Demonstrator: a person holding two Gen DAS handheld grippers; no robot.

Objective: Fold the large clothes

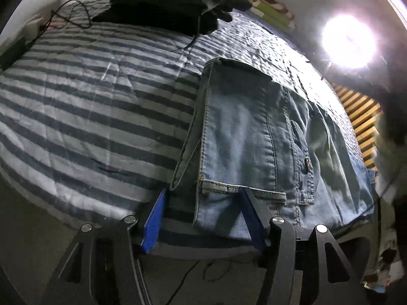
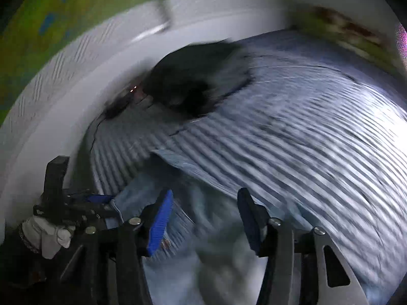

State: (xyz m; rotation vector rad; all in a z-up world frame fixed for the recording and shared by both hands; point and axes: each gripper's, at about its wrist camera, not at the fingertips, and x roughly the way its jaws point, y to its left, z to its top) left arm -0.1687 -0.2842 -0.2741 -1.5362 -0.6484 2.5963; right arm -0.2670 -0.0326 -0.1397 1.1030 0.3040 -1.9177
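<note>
The jeans [image 1: 257, 137] lie folded lengthwise on the striped bed cover [image 1: 89, 106], near the bed's near edge and towards its right side. The left tool [image 1: 203, 218] stands partly open, holding nothing; the hem end lies loose between its blue pads [image 1: 155, 221]. The right tool [image 2: 206, 218], its view blurred, is likewise partly open and empty above the denim. Recommended: align both tools on one end, pinch all layers together, and carry the fold across without dragging the cover.
</note>
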